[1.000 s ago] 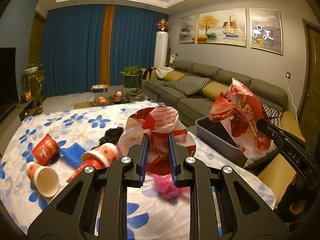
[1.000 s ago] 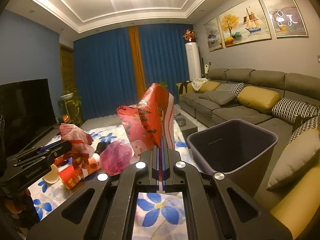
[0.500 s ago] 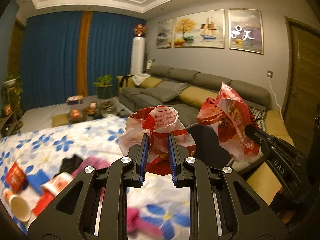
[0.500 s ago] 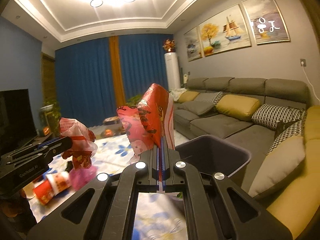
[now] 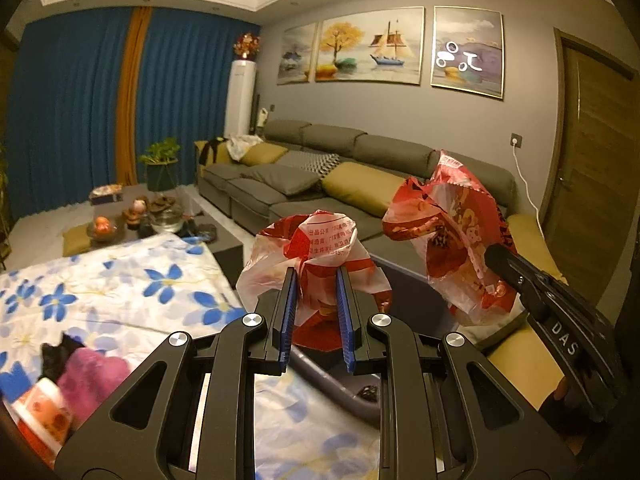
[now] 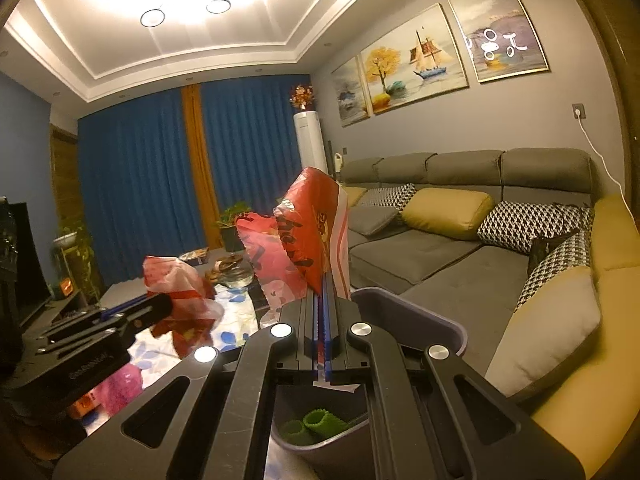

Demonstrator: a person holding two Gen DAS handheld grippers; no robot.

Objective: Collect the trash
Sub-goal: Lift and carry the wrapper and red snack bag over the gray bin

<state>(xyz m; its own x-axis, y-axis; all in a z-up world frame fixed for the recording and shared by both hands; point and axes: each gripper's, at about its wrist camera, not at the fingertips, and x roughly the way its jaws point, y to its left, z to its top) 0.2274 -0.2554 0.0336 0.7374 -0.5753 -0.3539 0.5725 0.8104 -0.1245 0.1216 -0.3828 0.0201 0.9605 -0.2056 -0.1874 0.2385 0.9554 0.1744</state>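
at centre frame of the left wrist view, my left gripper (image 5: 316, 300) pinches a crumpled red-and-white plastic bag (image 5: 312, 256); at right, my right gripper (image 5: 496, 256) is clamped flat on a red plastic wrapper (image 5: 448, 232). both are feather-light, limp, slippery film, so i judge a bunched fold the best hold. the grey bin (image 6: 420, 320) sits lower centre in the right wrist view, beneath the wrapper.

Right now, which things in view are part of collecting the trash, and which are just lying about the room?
Job:
- left gripper, shut on a red-and-white bag
- right gripper, shut on a red wrapper
- bin, green scraps inside
- cup and pink wad on the tablecloth

Lying about:
- sofa
- paintings
- plant
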